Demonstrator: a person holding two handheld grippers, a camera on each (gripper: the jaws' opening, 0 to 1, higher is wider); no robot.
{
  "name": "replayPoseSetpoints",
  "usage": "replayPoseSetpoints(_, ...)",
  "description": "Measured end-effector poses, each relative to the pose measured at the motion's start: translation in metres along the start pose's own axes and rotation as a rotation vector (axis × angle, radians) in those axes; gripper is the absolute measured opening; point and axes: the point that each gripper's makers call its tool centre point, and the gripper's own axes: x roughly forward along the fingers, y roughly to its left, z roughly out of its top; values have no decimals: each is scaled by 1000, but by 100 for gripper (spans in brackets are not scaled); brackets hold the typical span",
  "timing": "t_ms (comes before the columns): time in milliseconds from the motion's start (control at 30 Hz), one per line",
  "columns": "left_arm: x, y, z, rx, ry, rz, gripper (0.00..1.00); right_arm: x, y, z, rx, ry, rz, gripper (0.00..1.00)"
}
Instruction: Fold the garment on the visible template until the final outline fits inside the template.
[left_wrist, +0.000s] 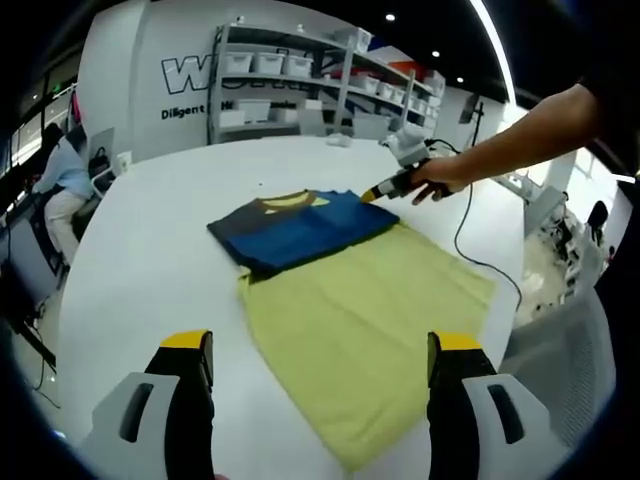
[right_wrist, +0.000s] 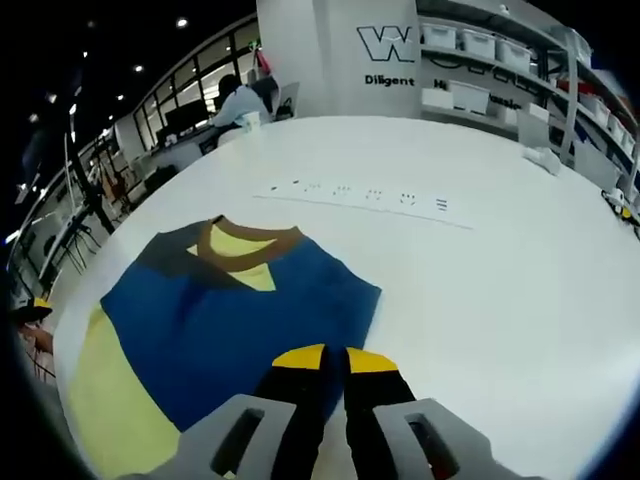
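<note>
1. At the bottom of the left gripper view my left gripper (left_wrist: 320, 365) is hanging with its jaws spread wide and nothing between them; I judge I am keeping it back, above the near edge of the white worktop (left_wrist: 140, 260), so that it is not disturbing the cloth.

2. Just beyond those jaws, in the centre and lower centre of that view, the yellow-green template (left_wrist: 370, 320) is lying flat on the worktop, one corner pointing toward me.

3. The garment (left_wrist: 300, 228) is sitting at the far end of the template, centre frame: a blue shirt with a darker grey shoulder, a brown neckband and yellow showing inside the collar. It is looking folded into a compact block, but its upper-left part is overhanging the template's edge onto bare worktop, so I judge the outline is not yet fitting inside.

4. At the garment's far corner, right of centre, my right gripper (left_wrist: 372, 194) is reaching in at the end of my arm. In the right gripper view its jaws (right_wrist: 323, 355) are pressed together at the bottom of the frame, right at the blue hem; whether any cloth is caught between them I cannot tell.

5. Farthest off, shelving (left_wrist: 330, 80) with white bins is standing at the top of the frame.
</note>
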Motion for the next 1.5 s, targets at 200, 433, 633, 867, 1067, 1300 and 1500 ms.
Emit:
replayPoseSetpoints(200,0,2,3,2,-4,2,84,-2,-3,0,-2,1,-2,0)
replayPoseSetpoints(433,2,5,4,-5,-8,2,84,-4,-10,5,40,-35,13,0)
replayPoseSetpoints(633,2,2,1,-4,-3,-3,84,2,-7,2,43,-22,12,18)
replayPoseSetpoints(867,-3,7,2,2,0,7,84,5,-9,1,48,-1,-5,0)
replayPoseSetpoints(1067,-3,8,3,4,-4,6,84,0,-13,4,48,-20,-22,0)
replayPoseSetpoints(1300,-1,6,6,11,-8,-1,84,-2,-21,-3,121,6,-54,0)
replayPoseSetpoints(1500,-2,4,3,18,-2,-9,84,-5,-29,-6,100,21,-96,0)
